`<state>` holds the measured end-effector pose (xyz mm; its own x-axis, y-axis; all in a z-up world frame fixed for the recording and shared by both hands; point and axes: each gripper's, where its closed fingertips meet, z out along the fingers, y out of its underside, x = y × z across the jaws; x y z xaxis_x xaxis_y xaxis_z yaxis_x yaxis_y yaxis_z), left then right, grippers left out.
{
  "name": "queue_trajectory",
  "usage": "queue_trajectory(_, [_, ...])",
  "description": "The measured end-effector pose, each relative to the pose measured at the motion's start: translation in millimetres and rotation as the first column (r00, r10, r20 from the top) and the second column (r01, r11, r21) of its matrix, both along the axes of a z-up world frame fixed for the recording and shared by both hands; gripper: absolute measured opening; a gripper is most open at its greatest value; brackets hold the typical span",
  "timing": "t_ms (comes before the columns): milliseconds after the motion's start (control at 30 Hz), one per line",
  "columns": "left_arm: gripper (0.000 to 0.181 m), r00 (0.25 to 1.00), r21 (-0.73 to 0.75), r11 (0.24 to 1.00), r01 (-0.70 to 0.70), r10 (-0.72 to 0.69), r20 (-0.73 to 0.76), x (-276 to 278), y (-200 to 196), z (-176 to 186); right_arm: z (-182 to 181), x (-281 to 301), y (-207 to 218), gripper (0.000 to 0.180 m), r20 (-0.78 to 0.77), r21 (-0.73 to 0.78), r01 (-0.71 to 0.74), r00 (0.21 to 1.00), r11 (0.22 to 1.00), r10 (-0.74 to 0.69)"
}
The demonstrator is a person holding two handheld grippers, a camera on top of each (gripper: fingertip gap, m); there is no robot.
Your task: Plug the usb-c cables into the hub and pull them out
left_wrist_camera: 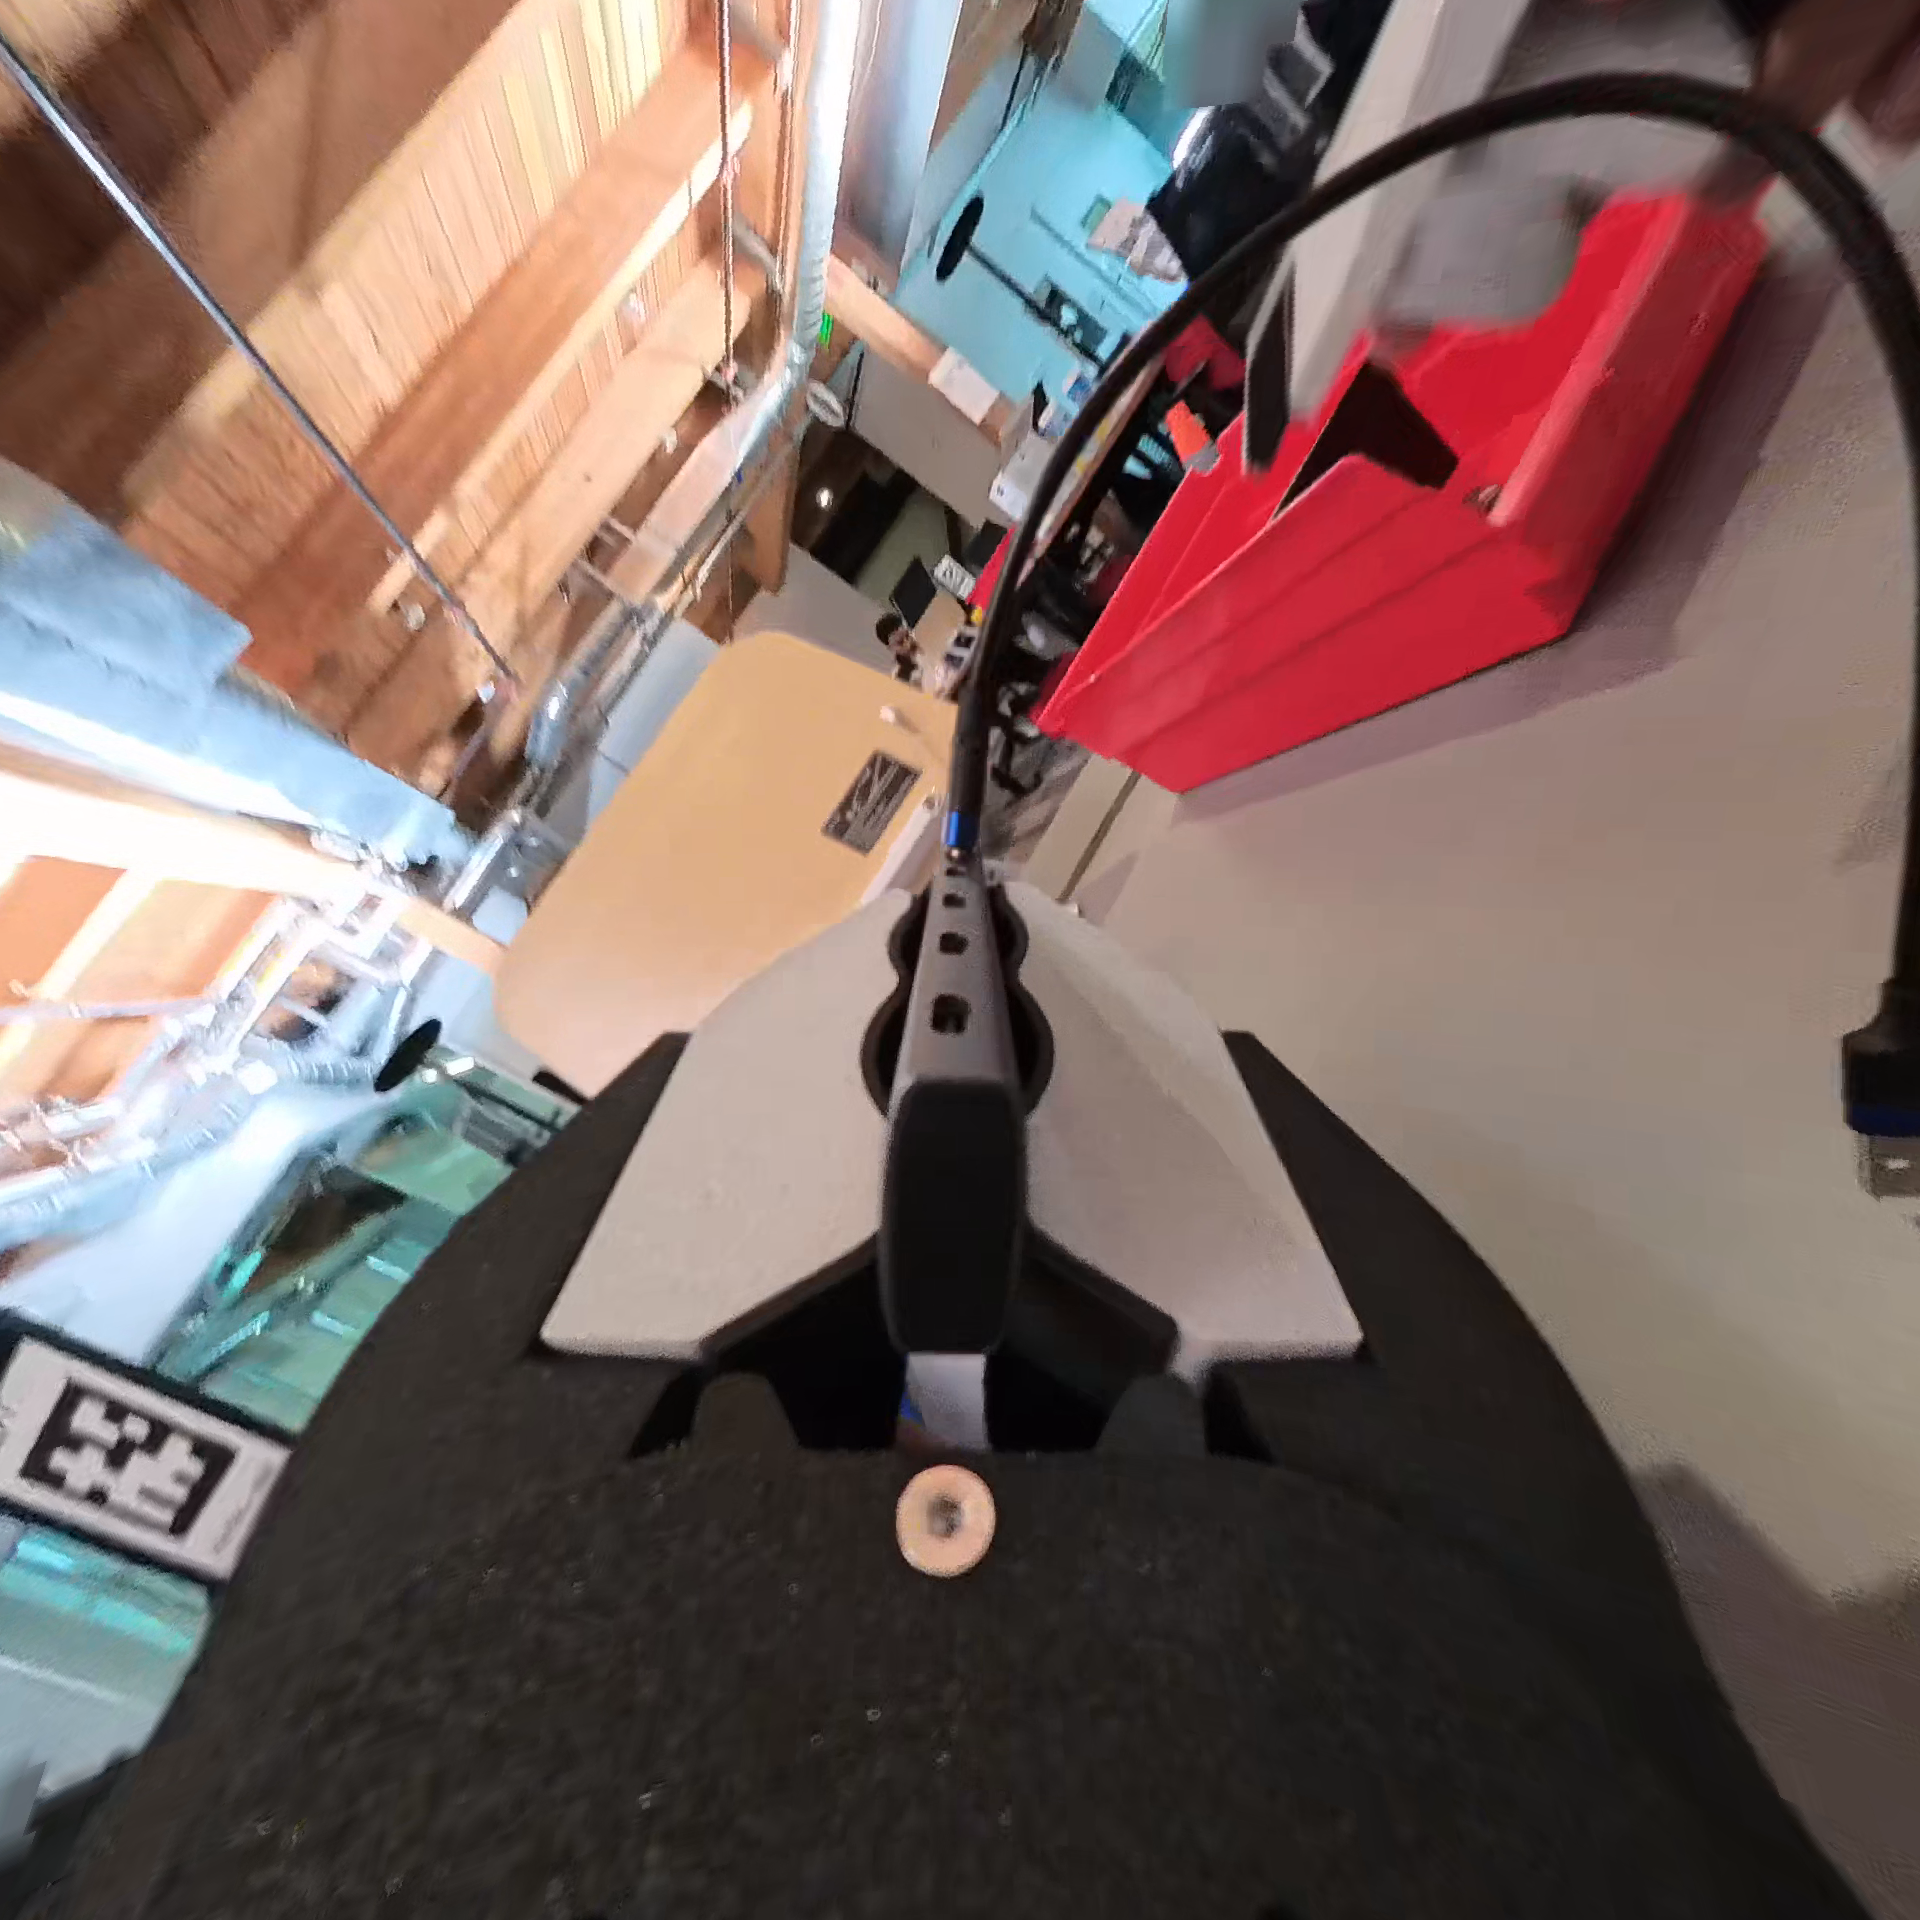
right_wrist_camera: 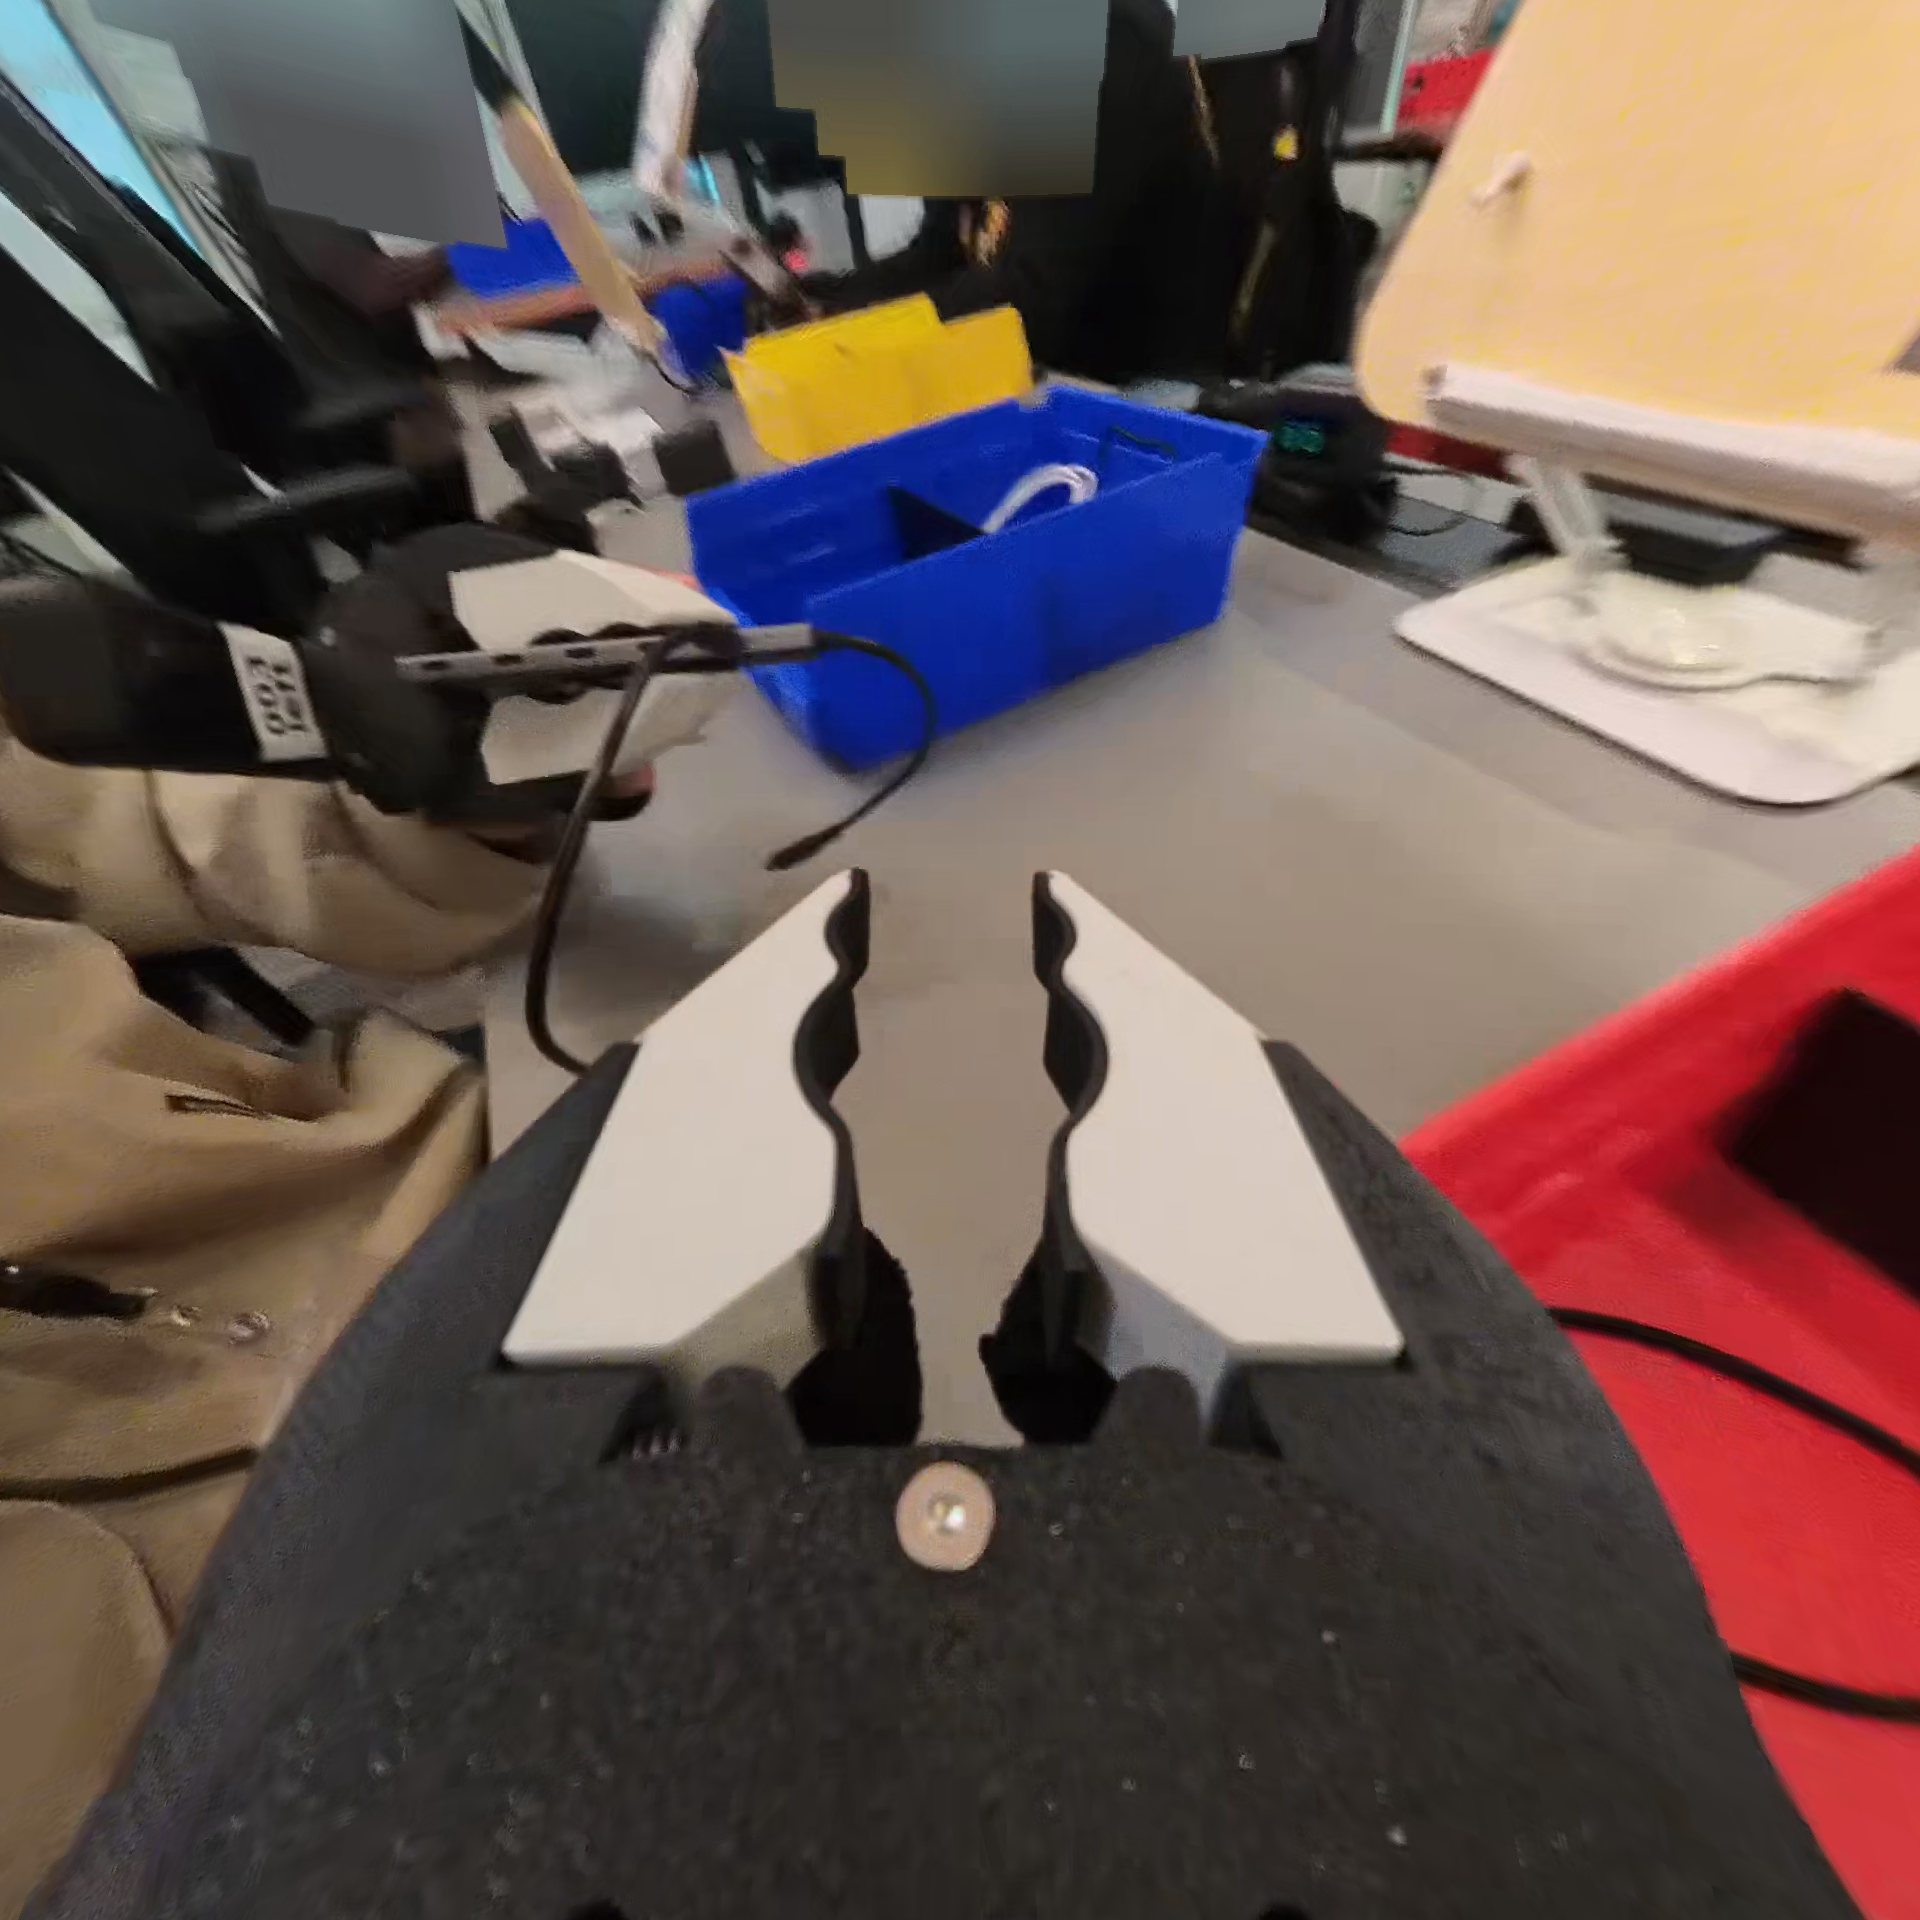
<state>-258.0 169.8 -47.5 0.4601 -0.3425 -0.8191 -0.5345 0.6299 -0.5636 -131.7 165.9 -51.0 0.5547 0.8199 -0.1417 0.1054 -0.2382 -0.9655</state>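
My left gripper [left_wrist_camera: 961, 904] is shut on a slim grey USB hub [left_wrist_camera: 951, 1122], held edge-up between the white fingers. The hub's own black cable [left_wrist_camera: 1039, 468] arcs up from its far end and hangs down to a plug [left_wrist_camera: 1886, 1101] at the right edge. In the right wrist view the left gripper [right_wrist_camera: 717, 644] holds the hub [right_wrist_camera: 540, 657] level above the grey table [right_wrist_camera: 1299, 883]; one black cable [right_wrist_camera: 894, 727] loops from the hub's end, its free plug hanging above the table, and another [right_wrist_camera: 571, 883] drops down. My right gripper [right_wrist_camera: 948, 894] is open and empty, lower and to the right.
A blue bin [right_wrist_camera: 987, 582] with a white cable inside stands behind the hub, a yellow bin [right_wrist_camera: 883, 374] beyond it. A red bin [right_wrist_camera: 1714, 1299] is close at my right; it also shows in the left wrist view [left_wrist_camera: 1403, 540]. A white stand with a tan board [right_wrist_camera: 1662, 468] stands at right.
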Motion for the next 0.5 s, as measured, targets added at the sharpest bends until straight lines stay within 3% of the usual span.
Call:
queue_trajectory(100, [0.01, 0.997, 0.041, 0.997, 0.07, -0.069, -0.025, 15.8, -18.7, 2.3, -30.1, -29.5, -10.9, 0.032, 0.036, 0.004, -0.044, 0.998, 0.999, 0.044])
queue_trajectory(200, [0.011, 0.996, 0.051, 0.997, 0.066, -0.063, -0.067, 24.5, -24.0, -4.1, -22.8, -69.2, -31.4, 0.032, -0.002, 0.062, -0.123, 0.992, 0.99, 0.123])
queue_trajectory(300, [0.011, 0.996, 0.033, 0.997, 0.064, -0.062, -0.069, 28.4, -25.9, -7.5, -8.9, -88.6, -34.2, 0.027, 0.002, 0.164, -0.06, 0.998, 0.985, 0.06])
queue_trajectory(500, [0.011, 0.994, 0.039, 0.998, 0.055, -0.051, -0.095, 29.9, -27.9, -12.1, -4.6, -96.2, -27.1, 0.015, -0.025, 0.19, 0.035, 0.999, 0.981, -0.031])
